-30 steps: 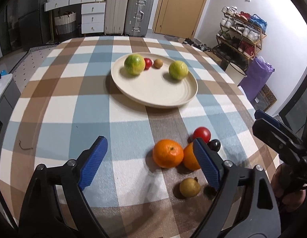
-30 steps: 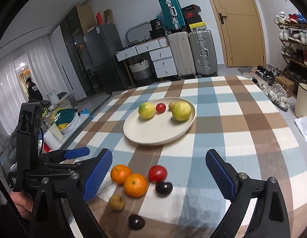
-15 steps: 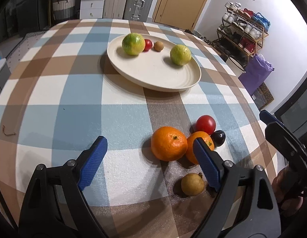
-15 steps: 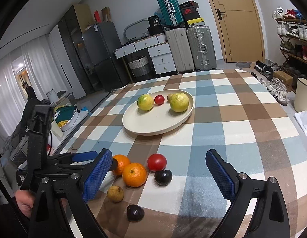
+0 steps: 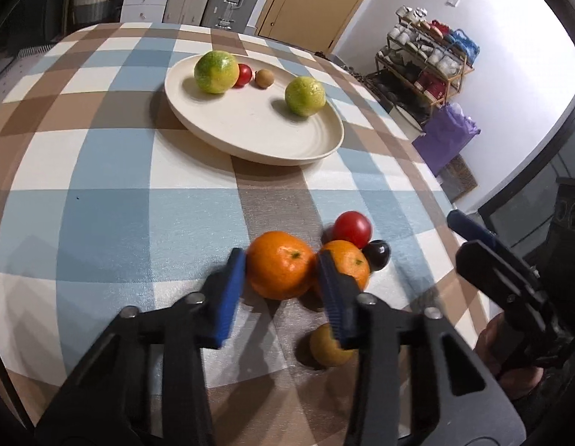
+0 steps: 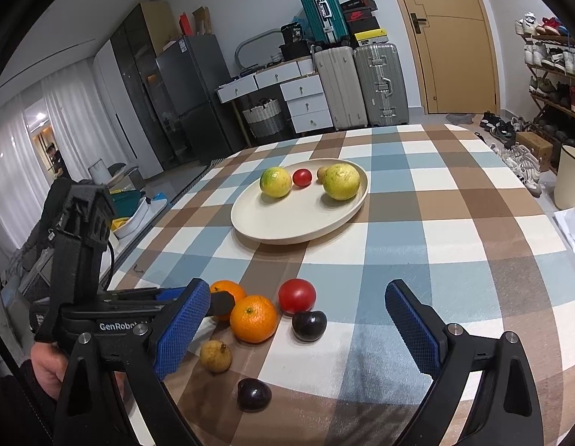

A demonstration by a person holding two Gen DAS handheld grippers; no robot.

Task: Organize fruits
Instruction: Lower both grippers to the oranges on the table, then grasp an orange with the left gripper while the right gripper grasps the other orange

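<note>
My left gripper (image 5: 281,275) has its blue pads on both sides of an orange (image 5: 280,264) on the checked tablecloth, closed on it. A second orange (image 5: 348,260), a red tomato (image 5: 352,225), a dark plum (image 5: 377,254) and a small yellow-brown fruit (image 5: 326,349) lie beside it. The cream plate (image 5: 250,133) further back holds two green-yellow citrus fruits (image 5: 216,71), a small tomato and a small brown fruit. My right gripper (image 6: 294,327) is open and empty, above the near fruits (image 6: 254,317). Another dark plum (image 6: 254,394) lies near the table's front edge.
The round table (image 6: 454,223) has its edge close on the right and front. Suitcases (image 6: 376,81), drawers and a fridge stand behind, and a shoe rack (image 5: 425,55) to the right. The left gripper body (image 6: 79,260) shows at the left of the right wrist view.
My left gripper has moved forward and down to the nearer orange and its jaws have closed from wide open onto it. The right gripper has stayed open, nearly still.
</note>
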